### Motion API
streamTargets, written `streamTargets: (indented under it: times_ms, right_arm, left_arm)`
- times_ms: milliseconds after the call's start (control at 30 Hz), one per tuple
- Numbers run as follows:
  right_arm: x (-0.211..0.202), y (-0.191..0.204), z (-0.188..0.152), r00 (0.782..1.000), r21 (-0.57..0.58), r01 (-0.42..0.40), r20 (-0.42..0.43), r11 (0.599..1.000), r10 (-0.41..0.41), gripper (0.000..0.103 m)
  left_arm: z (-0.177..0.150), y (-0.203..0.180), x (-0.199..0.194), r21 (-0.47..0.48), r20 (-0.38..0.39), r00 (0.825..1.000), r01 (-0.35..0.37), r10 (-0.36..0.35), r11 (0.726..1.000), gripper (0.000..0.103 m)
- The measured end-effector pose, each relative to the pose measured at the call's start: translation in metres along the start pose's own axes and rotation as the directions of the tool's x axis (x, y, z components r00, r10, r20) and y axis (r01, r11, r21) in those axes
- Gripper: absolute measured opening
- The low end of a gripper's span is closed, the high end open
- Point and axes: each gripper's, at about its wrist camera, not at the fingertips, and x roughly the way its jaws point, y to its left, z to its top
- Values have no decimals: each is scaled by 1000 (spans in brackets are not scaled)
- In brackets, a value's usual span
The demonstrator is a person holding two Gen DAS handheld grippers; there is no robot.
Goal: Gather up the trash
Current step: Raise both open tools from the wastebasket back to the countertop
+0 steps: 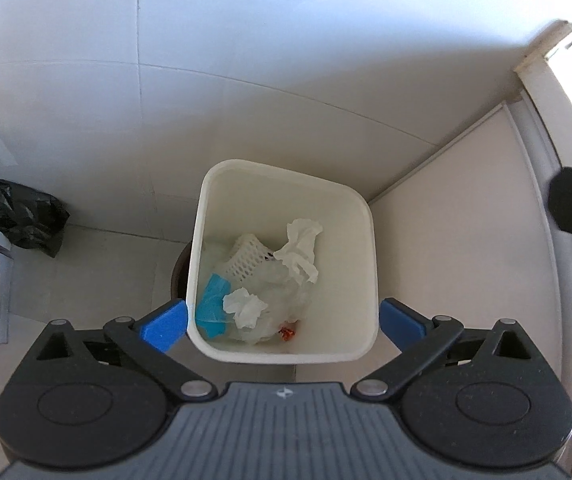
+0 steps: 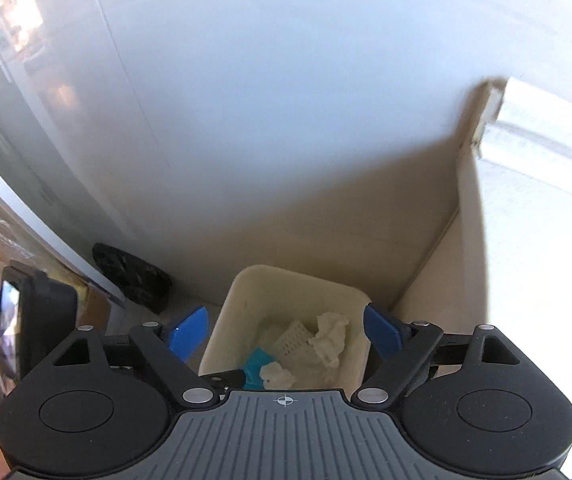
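Left tongs [image 1: 284, 322] and right tongs [image 2: 286, 338] both hang spread wide and empty over a white bin [image 1: 365, 216] standing on the floor in a wall corner. Inside lie crumpled tissues [image 1: 301, 249], a white mesh sleeve [image 1: 246, 258], a blue wrapper [image 1: 214, 304] and an orange scrap [image 1: 287, 333]. The drop looks done; next would likely be seeking further litter, perhaps near the black bag [image 1: 18, 214] by the wall. Both tongs tilt steeply downward, the right one further off from the bin.
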Motion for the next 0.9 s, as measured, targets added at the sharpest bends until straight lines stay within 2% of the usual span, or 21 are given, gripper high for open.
streamTargets:
  times_ms: [167,400,700,900]
  right_arm:
    - [-34,5,-9,998,-39,25,56,999,-22,93]
    - [-81,9,-25,992,-103,65,119,993,-52,94]
    - [-142,-10,-56,967,-61,130,228,990,-113,99]
    - [-169,-24,-72,953,-36,168,261,985,-153,100]
  left_arm:
    - [-3,-5,-15,33,0,1000,-2,2,999,102]
    - [-10,-16,-38,72,13,1000,6,-7,997,102]
    - [-22,-30,-70,96,44,998,33,-38,995,102]
    - [-26,-44,-91,122,82,995,51,-61,991,102]
